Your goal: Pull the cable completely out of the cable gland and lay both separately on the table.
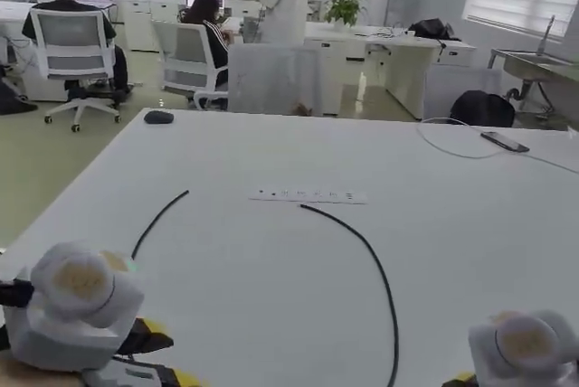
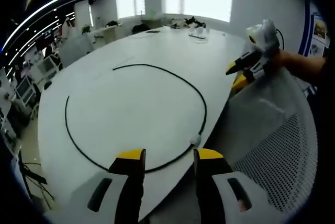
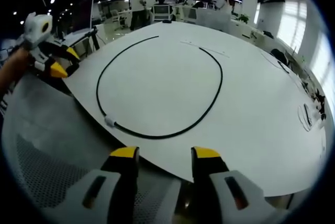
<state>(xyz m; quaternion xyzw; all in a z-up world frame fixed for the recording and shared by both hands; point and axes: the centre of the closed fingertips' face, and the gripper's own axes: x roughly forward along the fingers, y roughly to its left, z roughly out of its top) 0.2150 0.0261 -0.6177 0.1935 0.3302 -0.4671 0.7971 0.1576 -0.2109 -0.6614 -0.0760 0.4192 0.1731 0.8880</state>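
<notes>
Because the cable (image 2: 178, 80) is thin and lies in a big loose ring, I think it is light and bendy. It will likely flop and slide if it is pulled from far away. It is black and lies flat on the white bench (image 1: 271, 315). Its two ends point toward the far edge, and the round part of the ring comes close to the near edge.

The cable gland (image 3: 109, 121) is a small pale lump on the cable, right by the near edge. It looks hard and tiny, so it may be slippery to pinch. It is too small for me to tell how tight it sits on the cable.

I think the best plan is for one gripper to take the gland. The other can take the cable just beside it, so the pull is short and straight.

The left gripper (image 2: 168, 156) hangs just off the near edge. Its yellow tips stand wide apart with nothing between them. The right gripper (image 3: 165, 153) is the same, wide apart and holding nothing. Neither one touches the cable or the gland.
</notes>
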